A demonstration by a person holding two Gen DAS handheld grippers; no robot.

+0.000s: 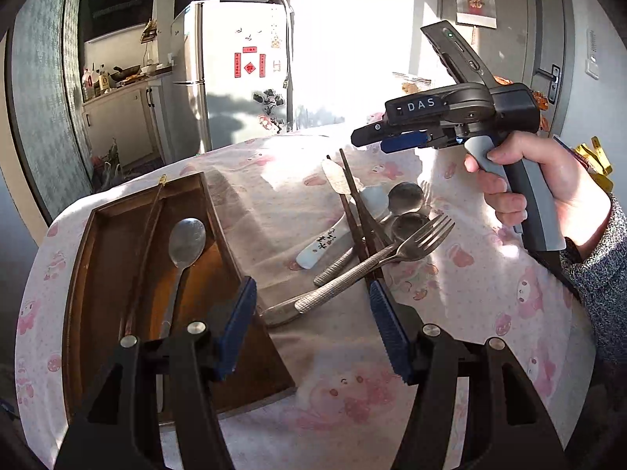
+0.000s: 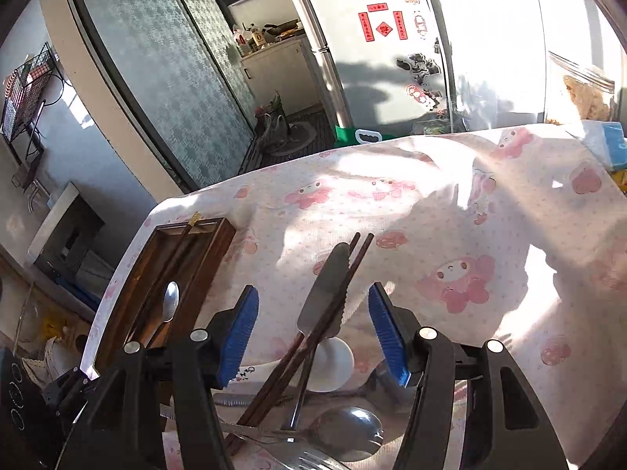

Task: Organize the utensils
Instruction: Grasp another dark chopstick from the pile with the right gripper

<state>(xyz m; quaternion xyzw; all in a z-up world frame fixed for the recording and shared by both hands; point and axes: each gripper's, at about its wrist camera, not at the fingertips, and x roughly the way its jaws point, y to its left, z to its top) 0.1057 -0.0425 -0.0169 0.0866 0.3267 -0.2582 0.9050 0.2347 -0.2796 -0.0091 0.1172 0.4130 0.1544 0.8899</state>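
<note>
1. Looking along the left hand-held gripper (image 1: 311, 323), I see its blue pads spread with nothing between them, poised above the near corner of the wooden tray (image 1: 84, 258) and the cloth-covered counter (image 1: 490, 313). One metal spoon (image 1: 184, 250) already lies in the tray, next to a long dark stick, perhaps a chopstick, by the divider. The rest sits in a heap on the cloth just right of the tray: a fork (image 1: 415, 244), a white ceramic spoon (image 1: 337, 235), dark chopsticks (image 1: 354, 203), a knife (image 1: 336, 178) and more spoons. Above the heap a hand (image 1: 537, 192) holds the right hand-held gripper (image 1: 362, 139); this view does not show its opening clearly.

2. Looking along the right hand-held gripper (image 2: 313, 331), its pads stand apart and grip nothing. It hangs right over the heap, with the knife (image 2: 325, 293) and chopsticks (image 2: 313, 333) crossing the gap between the pads, lower down and untouched as far as I can judge. The tray (image 2: 219, 243) sits off to the left, spoon (image 2: 168, 305) inside.

3. By my reckoning the sorting is barely begun: most of the pile is left to move.
</note>
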